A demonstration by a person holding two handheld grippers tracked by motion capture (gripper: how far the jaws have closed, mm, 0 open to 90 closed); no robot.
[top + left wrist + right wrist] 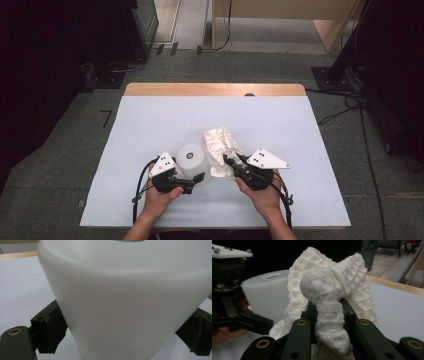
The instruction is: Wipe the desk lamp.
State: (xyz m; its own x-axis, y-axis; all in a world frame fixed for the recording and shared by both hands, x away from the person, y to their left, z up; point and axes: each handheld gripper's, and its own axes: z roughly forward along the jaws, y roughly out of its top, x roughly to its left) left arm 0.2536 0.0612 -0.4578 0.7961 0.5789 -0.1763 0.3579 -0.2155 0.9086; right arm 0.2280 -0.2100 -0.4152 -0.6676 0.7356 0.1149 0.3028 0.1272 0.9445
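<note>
White waffle-weave cloth (221, 148), bunched and crumpled, lifted at its near end off the pale table cover (150, 120); far end draped down toward the middle of the table. Pinched between the clenched jaws of the right gripper (231, 161), a twisted fold squeezed tight there, as seen up close in the right gripper view (329, 322). Square raised grid in the fabric, frayed threads along the edges, off-white throughout.

Just left of the cloth, almost touching: frosted white cup (192, 159), standing mouth-down, wider at the base than at the flat top. Grasped by the left gripper (199, 178), pads pressed against both flanks of the smooth, matte wall (130, 305).

Both things near the person's edge of the table, slightly in from it. Wide bare cover beyond them up to the wooden strip (215, 89) along the far edge, and open stretches out to the left and right edges as well. Little room between cup and cloth, and between the two grippers. Grey floor (60, 165) around the table, with cables (350, 107) trailing off the far right corner.
</note>
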